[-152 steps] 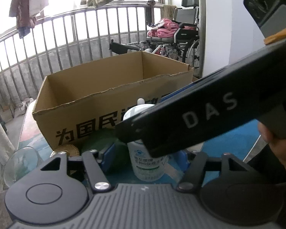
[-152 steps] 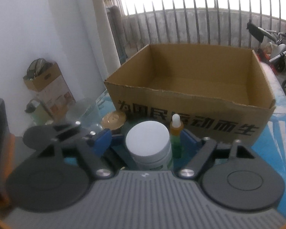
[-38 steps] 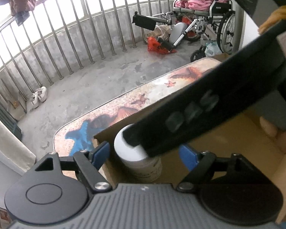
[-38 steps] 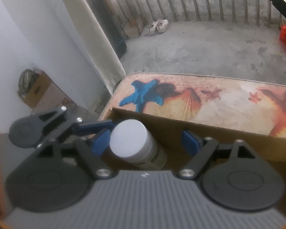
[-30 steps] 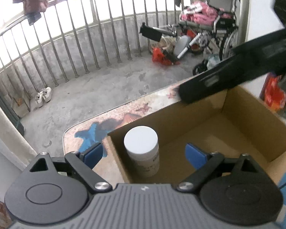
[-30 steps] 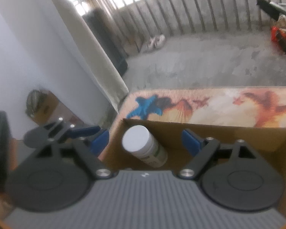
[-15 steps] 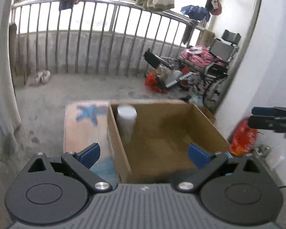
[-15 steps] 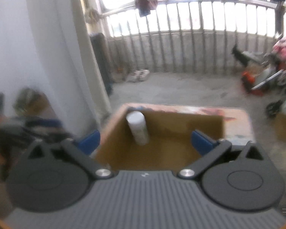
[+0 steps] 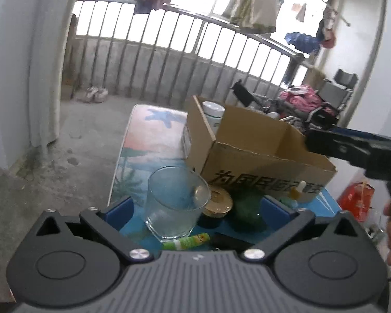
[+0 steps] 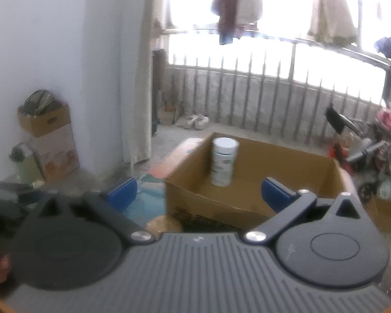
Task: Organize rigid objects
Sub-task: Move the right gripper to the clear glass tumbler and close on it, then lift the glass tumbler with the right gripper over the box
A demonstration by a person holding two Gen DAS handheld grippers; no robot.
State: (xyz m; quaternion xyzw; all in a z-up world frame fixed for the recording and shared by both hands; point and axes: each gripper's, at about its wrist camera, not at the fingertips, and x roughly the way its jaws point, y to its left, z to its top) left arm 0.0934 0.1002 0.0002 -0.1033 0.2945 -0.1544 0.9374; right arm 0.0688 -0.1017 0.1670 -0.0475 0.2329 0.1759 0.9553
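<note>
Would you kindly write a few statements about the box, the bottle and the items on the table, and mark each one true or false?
1. The white bottle stands upright inside the cardboard box. True.
2. The clear glass is inside the box. False: it stands on the table, in front of the box.
3. The left gripper is clamped on the glass. False: its jaws are opening and the pads do not touch the glass.
4. A small dropper bottle stands outside the box, against its printed front. True.
5. The right gripper holds the white bottle. False: its jaws are open and empty.
</note>
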